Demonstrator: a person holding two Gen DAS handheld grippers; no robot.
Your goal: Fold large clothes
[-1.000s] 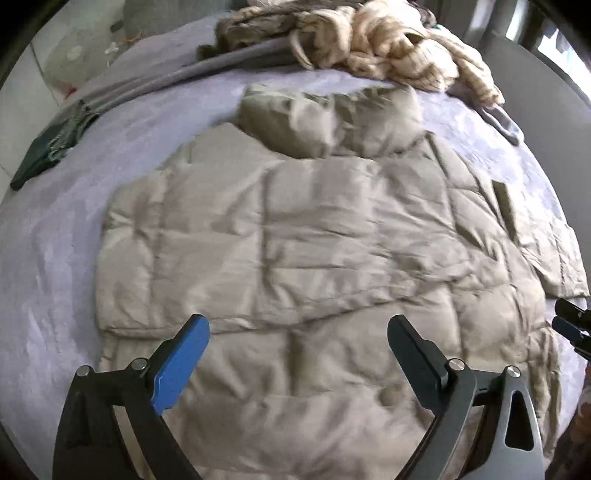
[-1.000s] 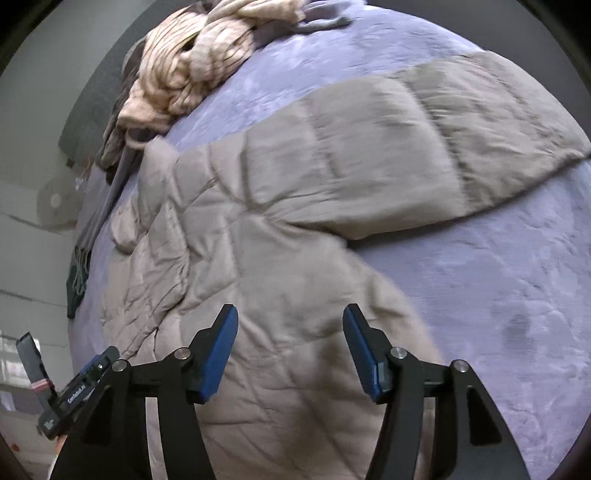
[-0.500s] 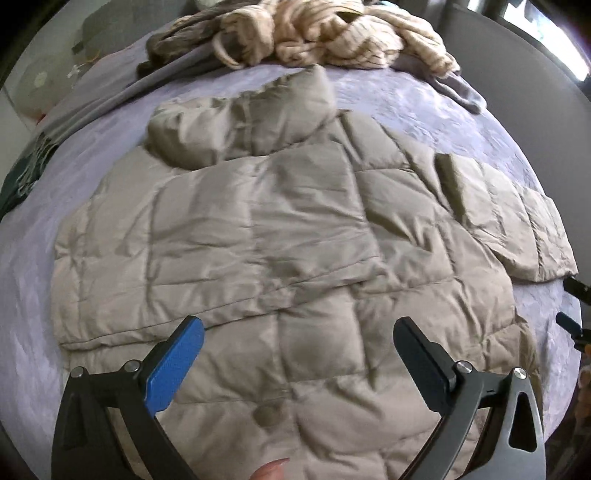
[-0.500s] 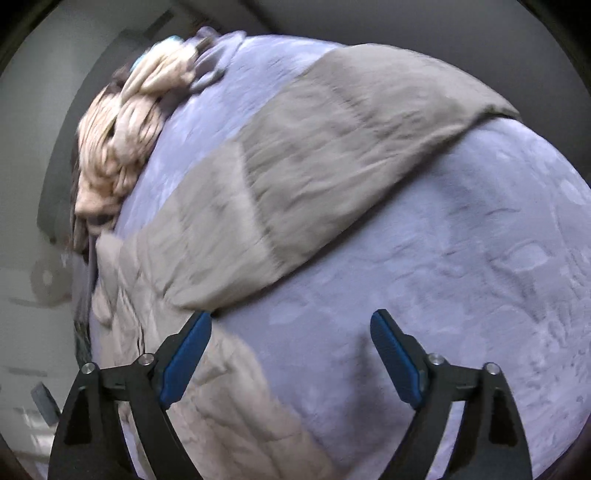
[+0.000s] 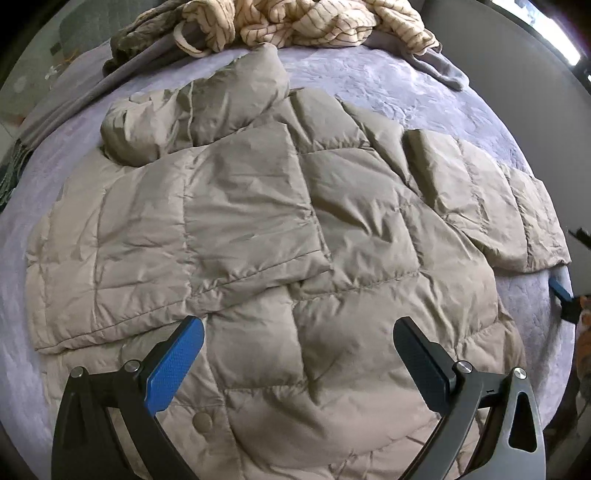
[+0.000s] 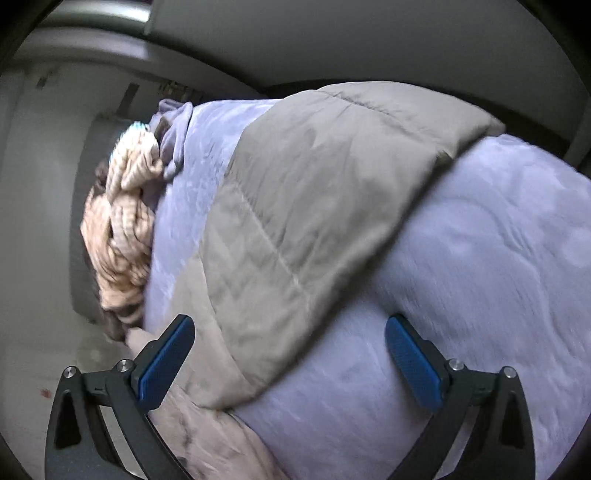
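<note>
A tan quilted puffer jacket (image 5: 280, 236) lies spread flat across a lavender bedspread (image 5: 424, 92), its hood (image 5: 195, 114) bunched toward the far end. One sleeve (image 5: 177, 251) is folded across the body on the left, and the other sleeve (image 5: 487, 206) stretches outward toward the right edge of the bed.

The left gripper (image 5: 297, 347) hovers over the lower body of the jacket with its jaws spread wide and nothing between them; whether the tips brush the fabric cannot be told. The right gripper (image 6: 290, 349) is likewise spread wide and holds nothing, poised over the outstretched sleeve (image 6: 317, 206) where it meets bare bedspread (image 6: 480, 288). Its tip shows at the right edge of the left wrist view, just beside the sleeve's cuff.

Bare bedspread runs around the jacket on the left, beyond the hood and past the cuff. A striped cream garment (image 5: 314, 22) is heaped at the far end of the bed, apart from the hood, with darker clothes (image 5: 140, 40) beside it.

The jacket's hem is cut off by the lower frame, and the right wrist view is blurred.
</note>
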